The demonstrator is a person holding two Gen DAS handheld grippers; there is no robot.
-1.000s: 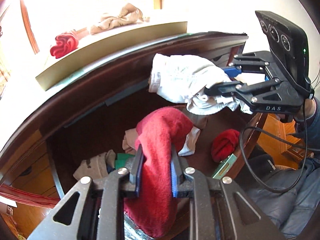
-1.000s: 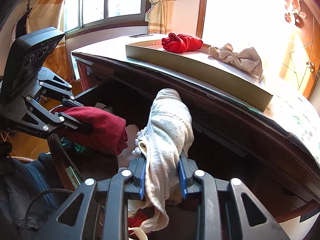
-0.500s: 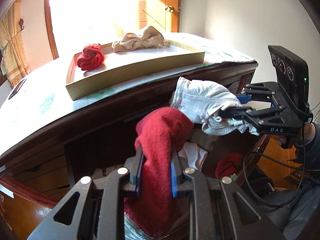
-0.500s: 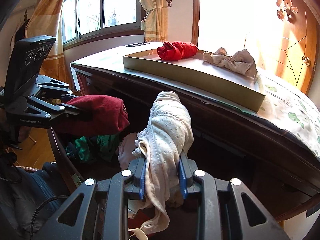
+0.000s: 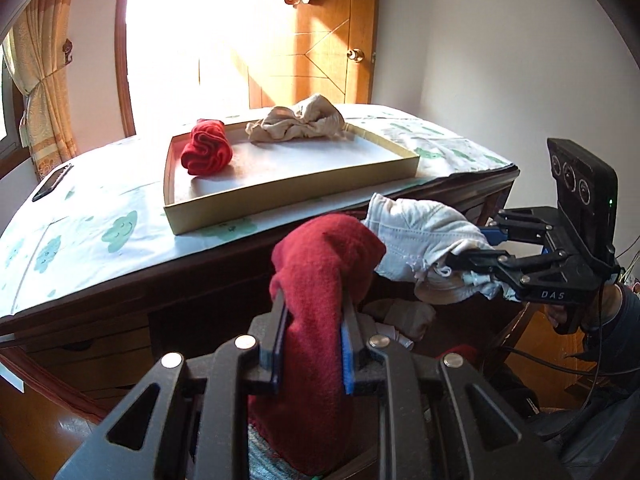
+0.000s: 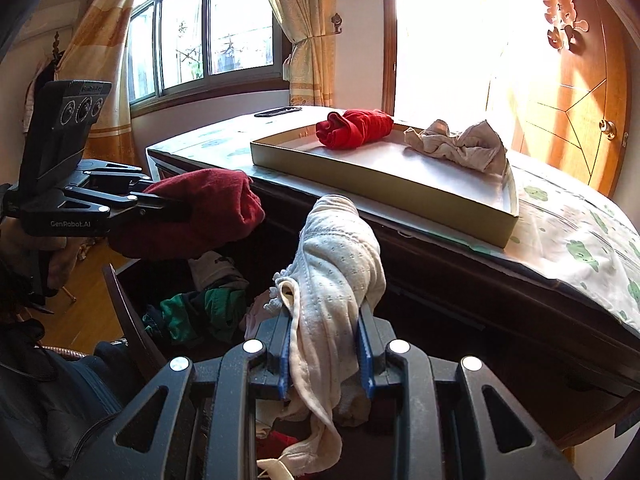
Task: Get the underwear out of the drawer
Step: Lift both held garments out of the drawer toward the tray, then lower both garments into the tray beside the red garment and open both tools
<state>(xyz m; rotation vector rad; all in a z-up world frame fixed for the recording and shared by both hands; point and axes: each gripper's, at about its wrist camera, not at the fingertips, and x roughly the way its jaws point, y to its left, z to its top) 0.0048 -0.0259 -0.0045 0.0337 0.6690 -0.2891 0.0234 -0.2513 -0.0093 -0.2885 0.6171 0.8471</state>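
Left wrist view: the left tongs (image 5: 312,344) pinch a dark red knitted garment (image 5: 320,280), lifted clear of the open wooden drawer (image 6: 132,312). The right tongs (image 6: 324,354) clamp a cream dotted cotton pair (image 6: 340,280), probably bound for the shallow cardboard tray (image 5: 296,192) on the surface.

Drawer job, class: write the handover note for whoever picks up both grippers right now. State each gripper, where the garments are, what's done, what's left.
Left gripper: jaws shut on dark red underwear, held above the open drawer.
Right gripper: jaws shut on white underwear, also clear of the drawer.
Done: bright red garment and beige garment lie in the shallow tray on the desk.
Left: presumably set both held pieces in the tray; green clothing and others remain in the drawer.
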